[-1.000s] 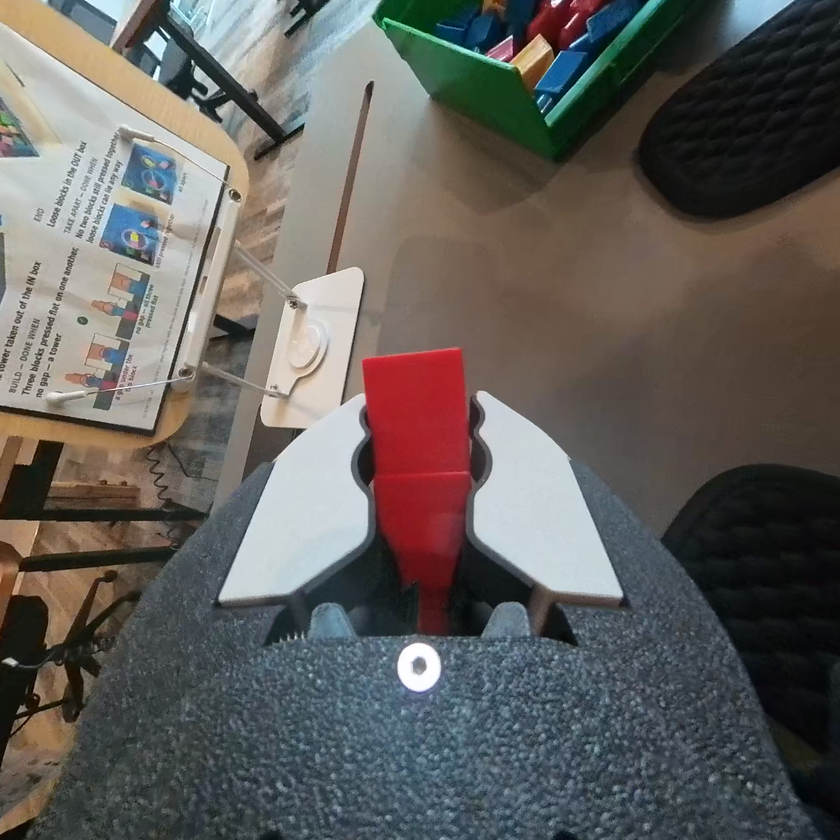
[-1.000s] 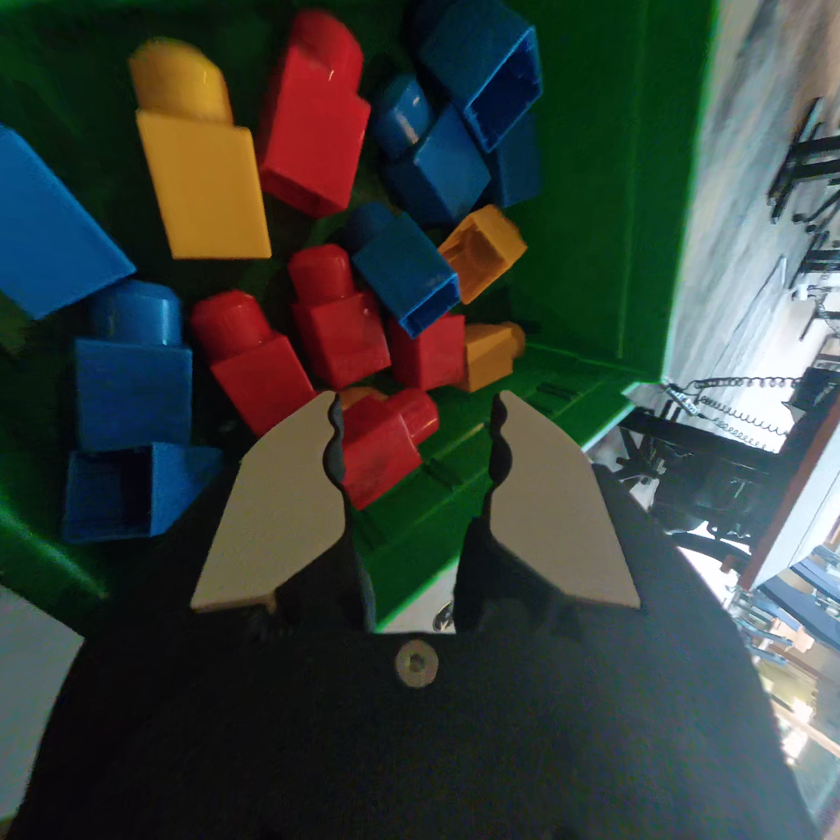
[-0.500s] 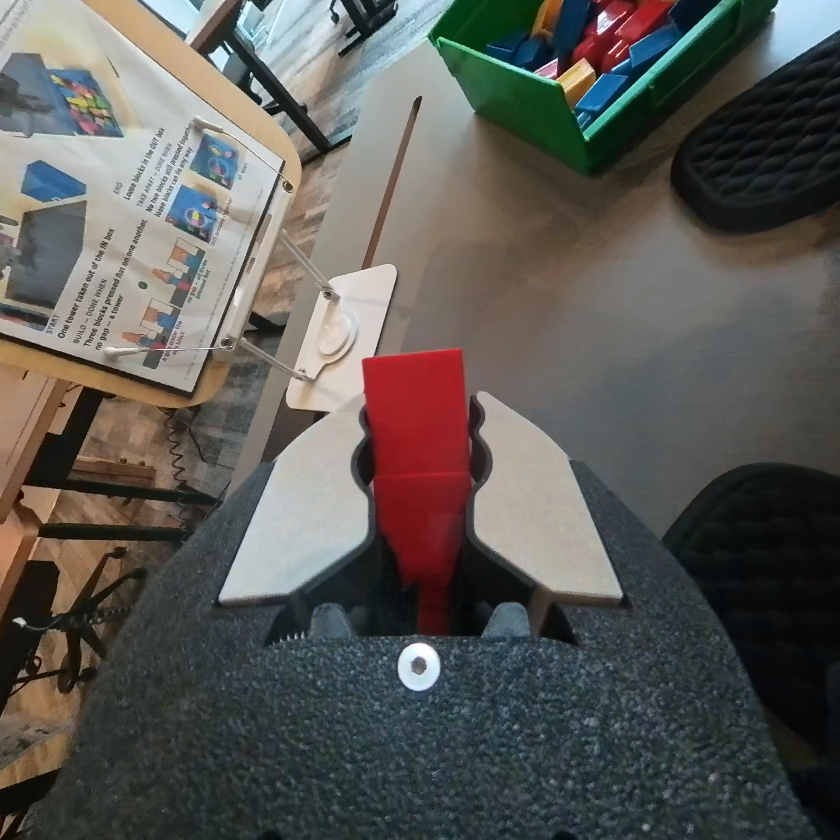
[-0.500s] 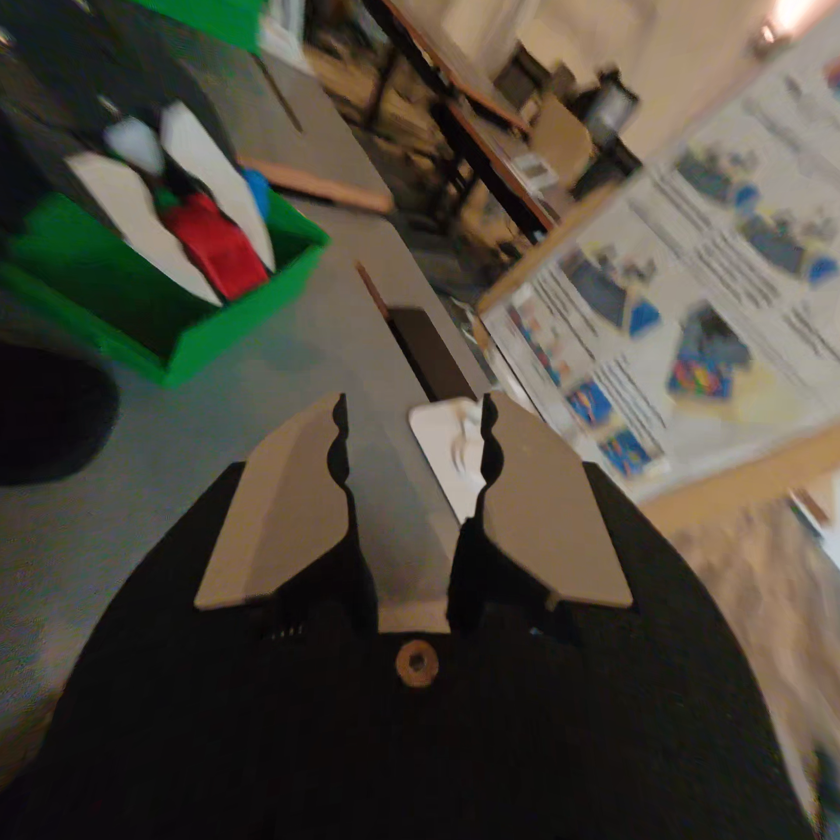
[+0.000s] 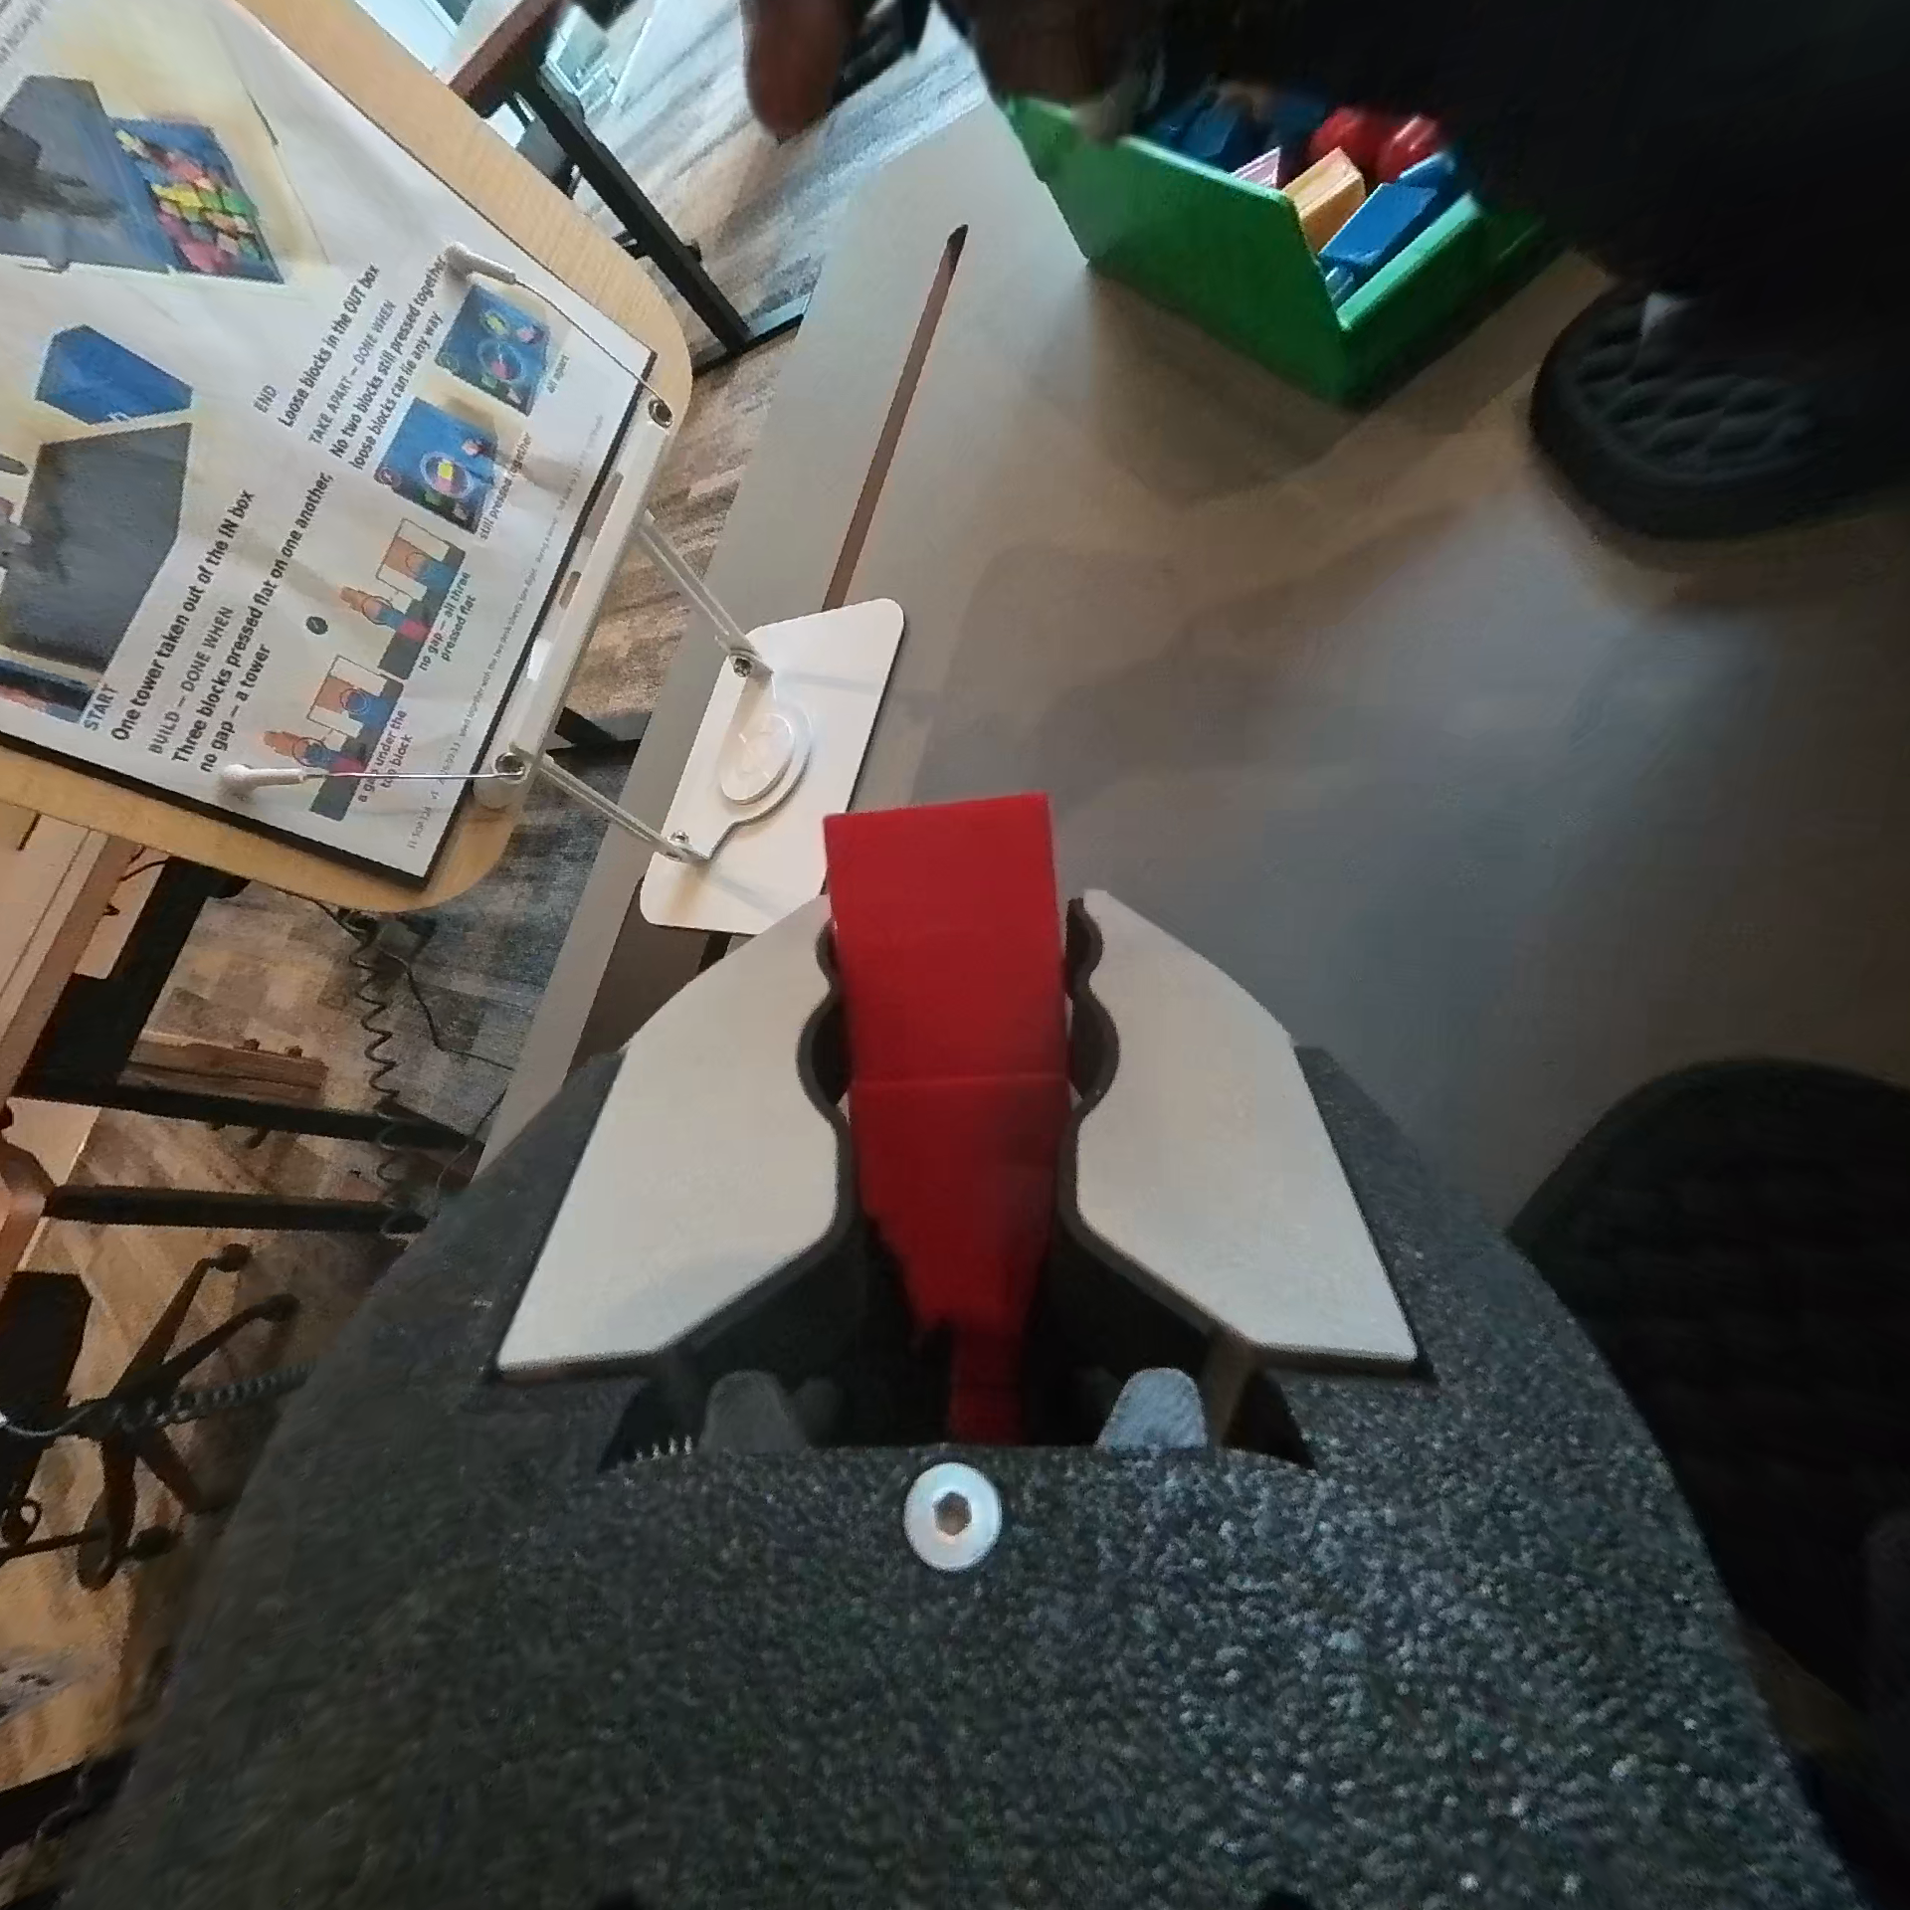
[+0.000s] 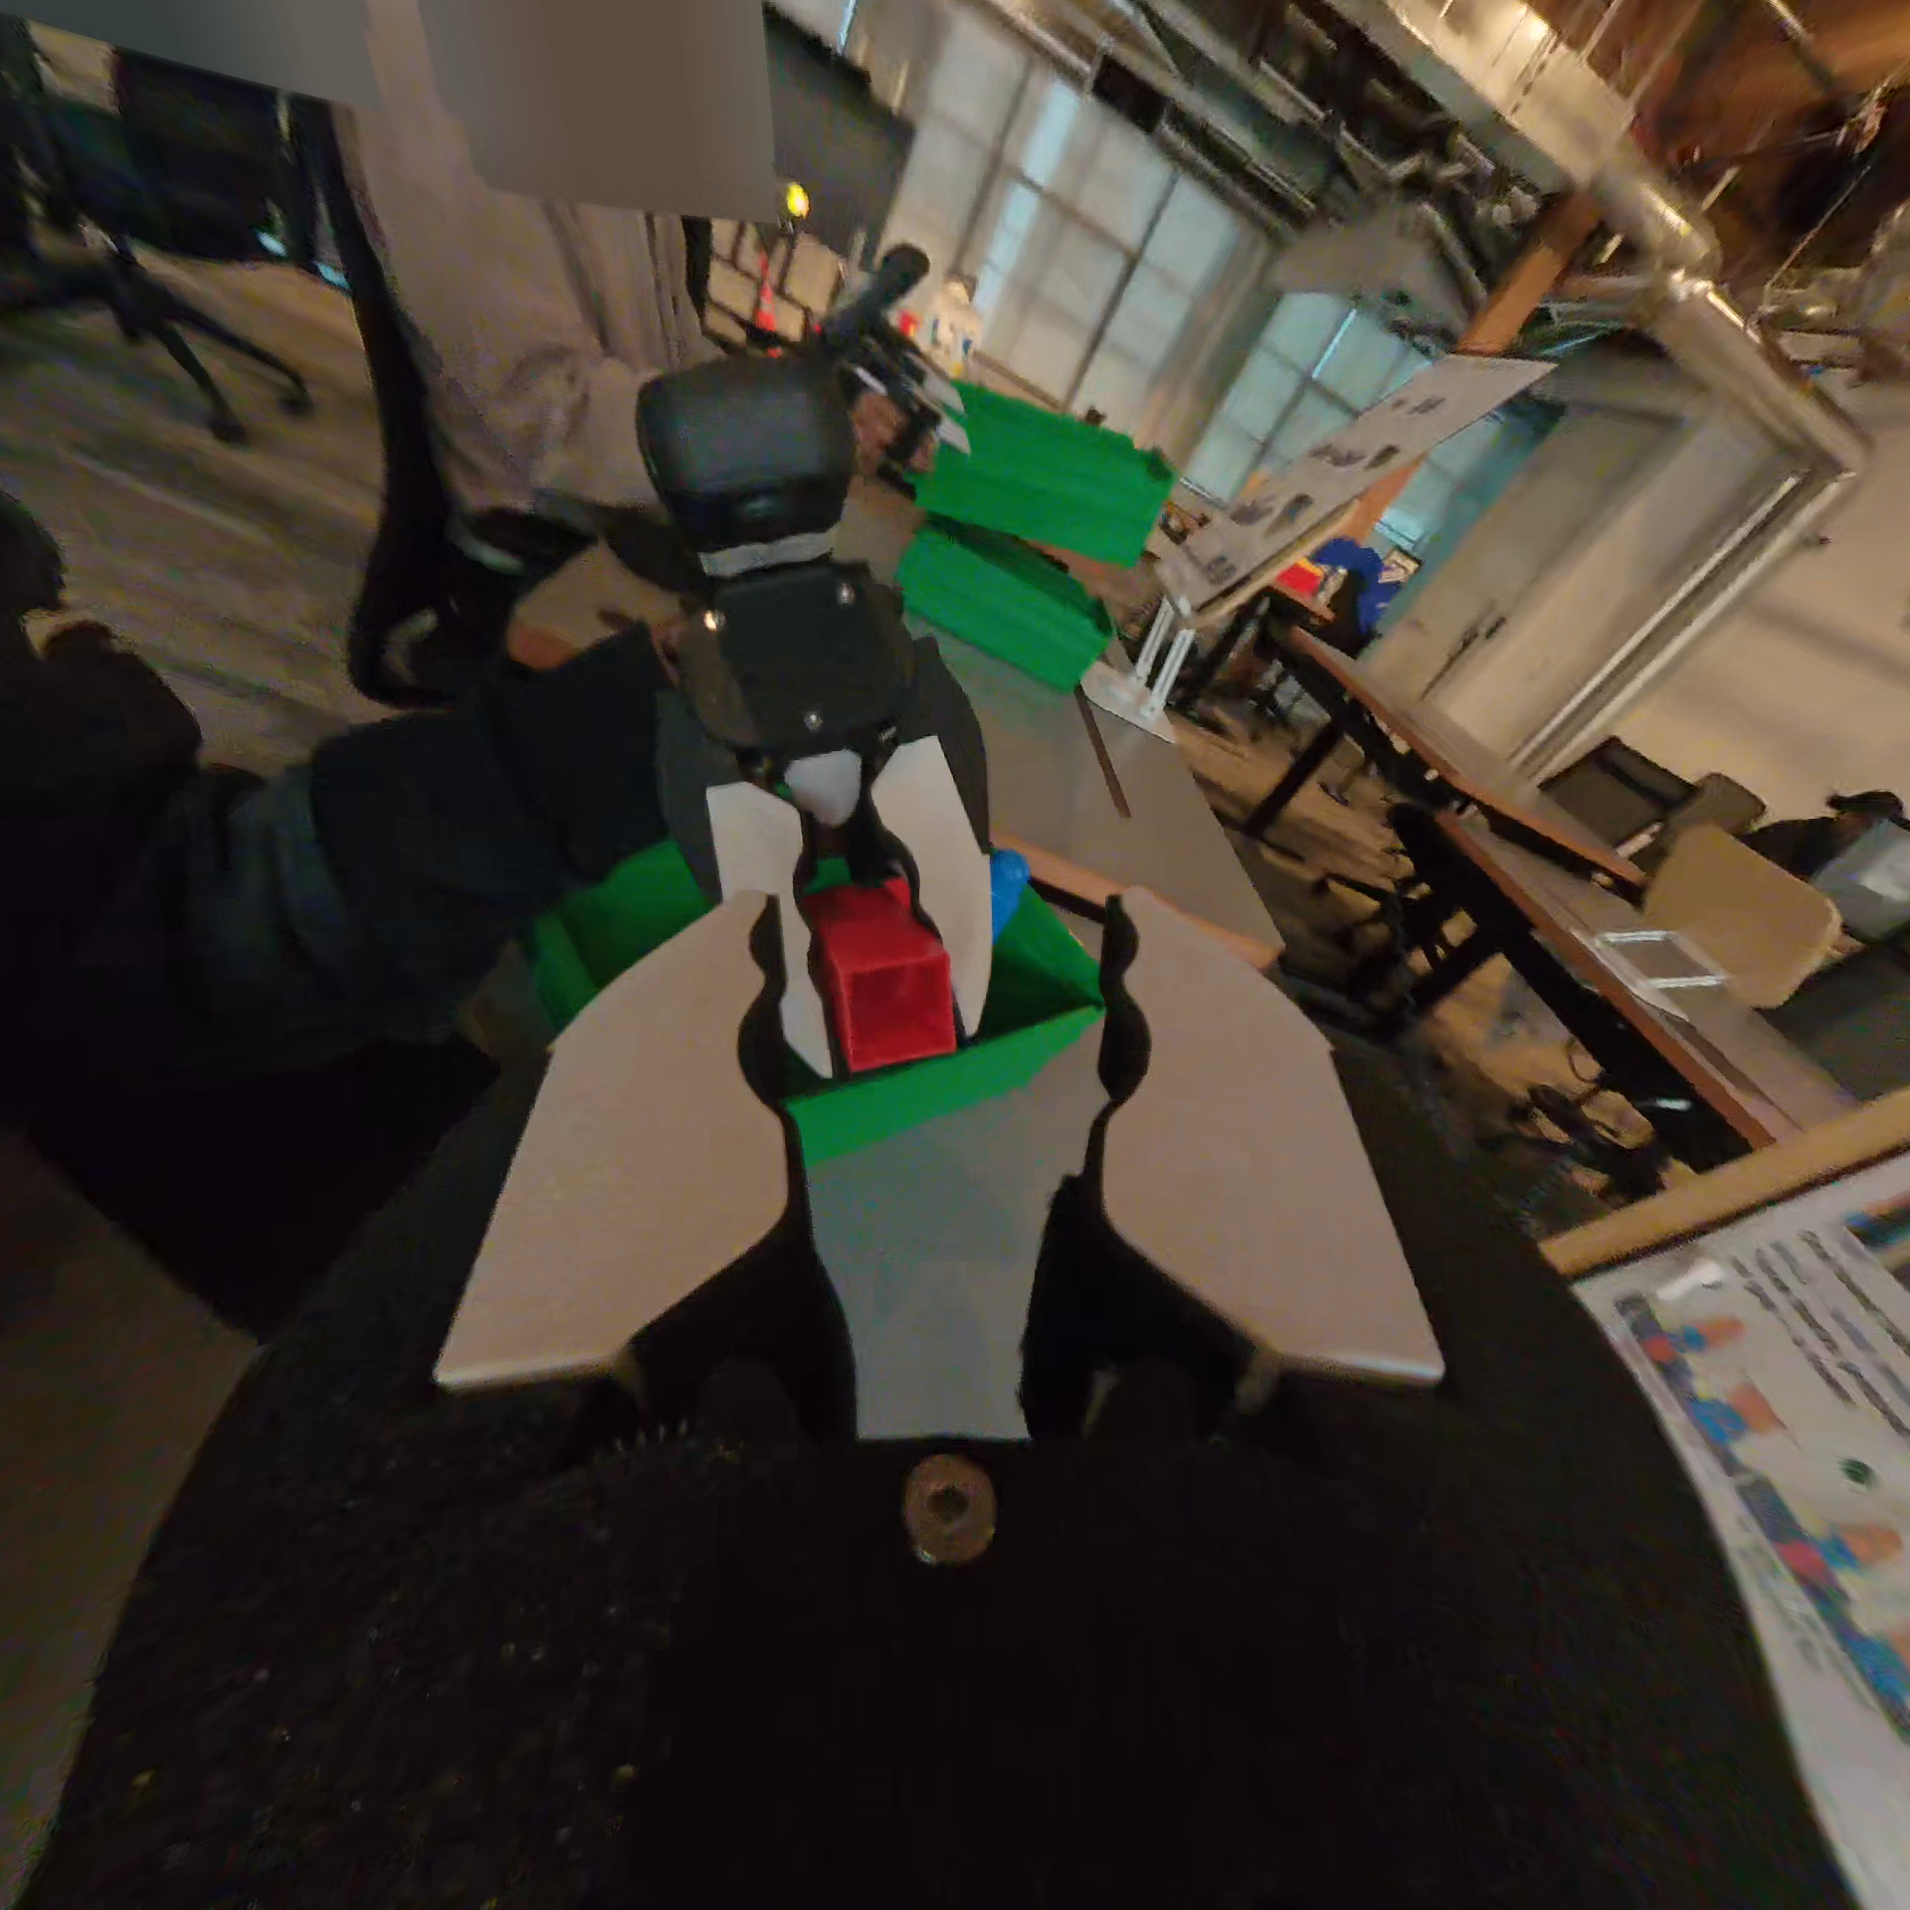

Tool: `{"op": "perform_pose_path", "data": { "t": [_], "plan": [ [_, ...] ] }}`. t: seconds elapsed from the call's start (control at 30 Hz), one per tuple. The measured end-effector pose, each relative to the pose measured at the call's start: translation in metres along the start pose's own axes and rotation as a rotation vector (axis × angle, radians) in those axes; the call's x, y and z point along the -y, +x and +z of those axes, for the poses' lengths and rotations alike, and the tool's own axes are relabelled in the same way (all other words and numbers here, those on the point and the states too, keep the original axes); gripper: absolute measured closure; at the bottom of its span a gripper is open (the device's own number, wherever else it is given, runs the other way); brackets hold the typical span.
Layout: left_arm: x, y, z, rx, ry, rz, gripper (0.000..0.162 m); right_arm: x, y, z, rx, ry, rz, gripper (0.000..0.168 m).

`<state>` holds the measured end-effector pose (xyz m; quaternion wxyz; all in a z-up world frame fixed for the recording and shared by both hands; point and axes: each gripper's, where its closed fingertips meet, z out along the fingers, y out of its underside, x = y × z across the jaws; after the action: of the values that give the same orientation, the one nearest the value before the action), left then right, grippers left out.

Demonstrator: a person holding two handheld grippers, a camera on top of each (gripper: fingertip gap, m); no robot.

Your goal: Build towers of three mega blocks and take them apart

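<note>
My left gripper [image 5: 951, 920] is shut on a red block stack [image 5: 946, 992] with a seam across it, apparently two red blocks joined, held above the grey table [image 5: 1344, 827]. In the right wrist view the left gripper [image 6: 879, 930] faces me with the red stack [image 6: 894, 992] between its white fingers. My right gripper [image 6: 941, 920] is open and empty, pointing at that stack from a short distance. The green bin [image 5: 1220, 258] holds several loose blue, red and yellow blocks; its front wall [image 6: 930, 1096] shows behind the left gripper.
Black padded mats lie at the right [image 5: 1705, 434] and near right [image 5: 1705, 1292]. An instruction sheet [image 5: 310, 465] stands on a white base [image 5: 786, 755] at the table's left edge. A dark blurred arm [image 5: 1550, 103] hangs over the bin. More green bins [image 6: 1034, 486] sit farther off. Across from one pair of fingers to the other is roughly 11 centimetres.
My right gripper has left the green bin empty and swung round to face the left gripper. The left gripper still holds the red stack, with its view shifted slightly.
</note>
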<state>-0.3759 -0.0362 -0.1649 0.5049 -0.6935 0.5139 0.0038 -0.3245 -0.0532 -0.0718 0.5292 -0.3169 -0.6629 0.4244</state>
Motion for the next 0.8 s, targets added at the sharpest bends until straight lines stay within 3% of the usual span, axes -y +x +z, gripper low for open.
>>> {"op": "perform_pose_path", "data": {
  "t": [0.2, 0.47, 0.8],
  "plan": [
    [0.0, -0.001, -0.002, 0.001, 0.012, -0.011, 0.123, -0.026, -0.005, 0.014, 0.064, -0.09, -0.002, 0.11],
    [-0.006, -0.006, -0.005, 0.016, 0.02, -0.034, 0.123, -0.032, -0.012, 0.026, 0.137, -0.238, -0.091, 0.109],
    [-0.004, -0.003, -0.003, 0.005, 0.015, -0.022, 0.123, -0.053, -0.017, 0.047, 0.129, -0.188, -0.168, 0.114]
  ]
}}
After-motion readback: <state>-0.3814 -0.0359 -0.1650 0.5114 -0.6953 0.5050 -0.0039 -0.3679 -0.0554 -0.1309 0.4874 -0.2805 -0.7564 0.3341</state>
